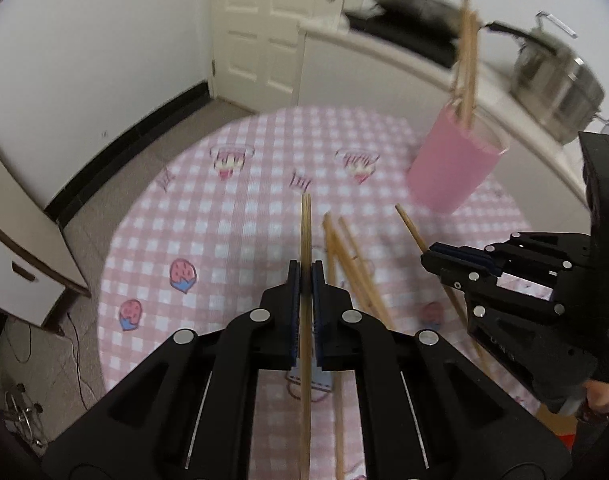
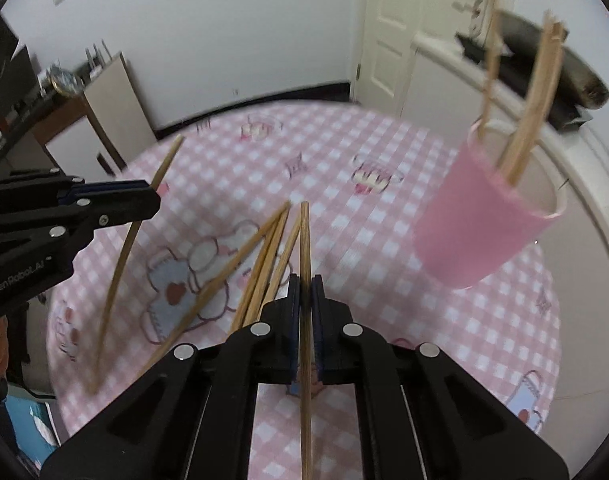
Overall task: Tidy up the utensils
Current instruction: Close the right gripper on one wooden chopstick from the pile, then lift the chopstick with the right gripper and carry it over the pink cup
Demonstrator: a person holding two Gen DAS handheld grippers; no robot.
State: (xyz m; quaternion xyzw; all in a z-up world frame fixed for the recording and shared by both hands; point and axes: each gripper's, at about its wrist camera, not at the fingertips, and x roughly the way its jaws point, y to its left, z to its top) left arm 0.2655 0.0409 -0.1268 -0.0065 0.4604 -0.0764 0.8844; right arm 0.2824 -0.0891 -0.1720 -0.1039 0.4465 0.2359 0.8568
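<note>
Left gripper (image 1: 305, 276) clamped on one chopstick (image 1: 305, 236), pinched partway along its length, both ends sticking out. Right gripper (image 2: 305, 288) likewise closed on its own chopstick (image 2: 304, 240). Sticks look thin, stiff, light wood; smooth, so likely to pivot or slip in the pads if gripped off-centre — a hold near the middle seems safest. Loose chopsticks (image 2: 260, 264) lie fanned on the checked tablecloth (image 2: 384, 216) just beyond. Farther right stands the pink cup (image 2: 484, 220), a few chopsticks already upright inside; light, probably tips easily if knocked.
</note>
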